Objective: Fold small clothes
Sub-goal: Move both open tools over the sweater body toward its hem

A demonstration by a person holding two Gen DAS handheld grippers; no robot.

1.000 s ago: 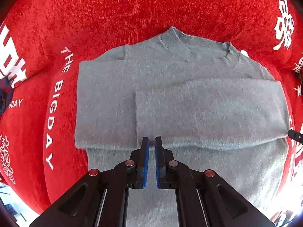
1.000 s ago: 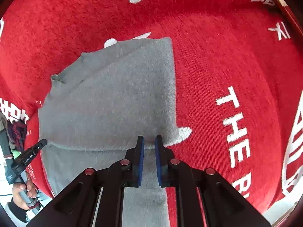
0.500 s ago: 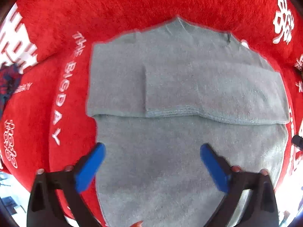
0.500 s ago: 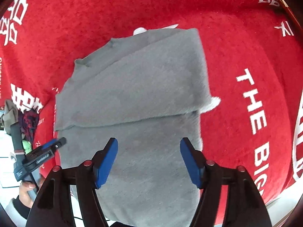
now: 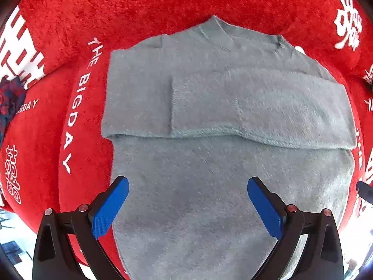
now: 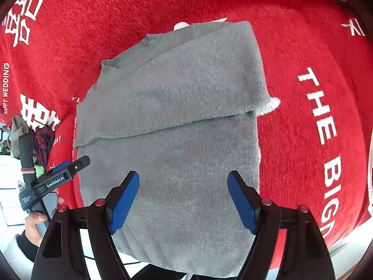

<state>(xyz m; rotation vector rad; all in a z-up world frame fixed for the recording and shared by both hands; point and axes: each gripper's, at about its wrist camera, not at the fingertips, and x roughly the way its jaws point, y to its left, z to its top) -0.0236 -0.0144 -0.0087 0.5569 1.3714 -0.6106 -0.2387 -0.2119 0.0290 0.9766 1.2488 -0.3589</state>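
A grey fuzzy sweater (image 5: 221, 121) lies flat on the red cloth, neck at the far side, with both sleeves folded across the chest. It also shows in the right wrist view (image 6: 177, 116). My left gripper (image 5: 187, 201) is open and empty, above the sweater's lower body near its left edge. My right gripper (image 6: 183, 198) is open and empty, above the lower body near the right edge. The left gripper also shows in the right wrist view (image 6: 60, 175), held by a hand.
The red cloth (image 5: 70, 140) with white lettering covers the surface. A dark patterned garment (image 5: 10, 100) lies at the far left. The sweater's hem hangs over the near edge (image 6: 186, 266).
Both grippers opened from shut, letting go of the sleeve edges, and pulled back toward the hem. The sleeves now lie folded across the chest.
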